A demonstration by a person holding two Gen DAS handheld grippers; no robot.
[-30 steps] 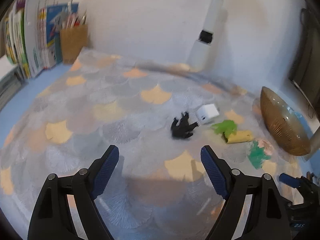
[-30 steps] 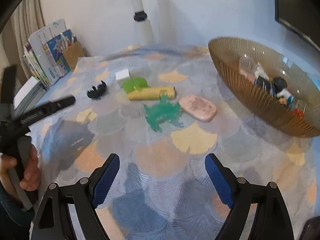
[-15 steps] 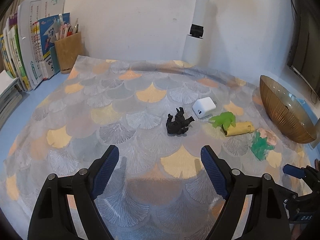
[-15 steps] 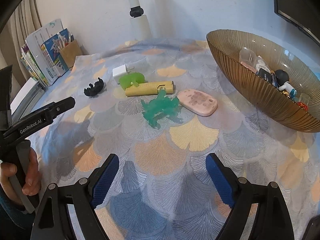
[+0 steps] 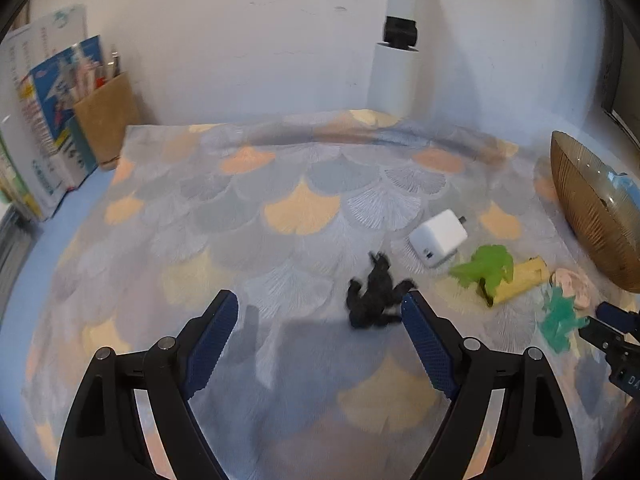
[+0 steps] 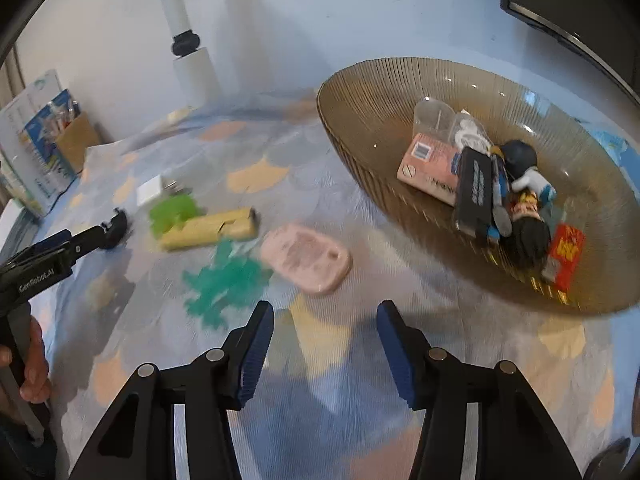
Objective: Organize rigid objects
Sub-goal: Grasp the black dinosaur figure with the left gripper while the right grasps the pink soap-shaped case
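On the cloth, the black toy [image 5: 374, 294] lies just beside one pad of the wide-open left gripper [image 5: 318, 322], not yet between them. Right gripper [image 6: 324, 350] is closing on nothing (pink case [image 6: 306, 258] ahead). Next: centre, grip, carry to the bowl [image 6: 360, 128].

Two fisheye wrist views, both angled steeply down over the patterned worktop [image 5: 304, 184].

The left view looks past its own tool [image 5: 320, 328] toward the wall, close above the cloth, with the black figure [image 5: 374, 294] near centre and the bowl [image 5: 592, 216] at 3 o'clock. The right view faces the bowl [image 6: 360, 120] at 2 o'clock. Both share the white charger [image 5: 438, 237] [image 6: 149, 192], green toys and yellow bar [image 6: 208, 229].
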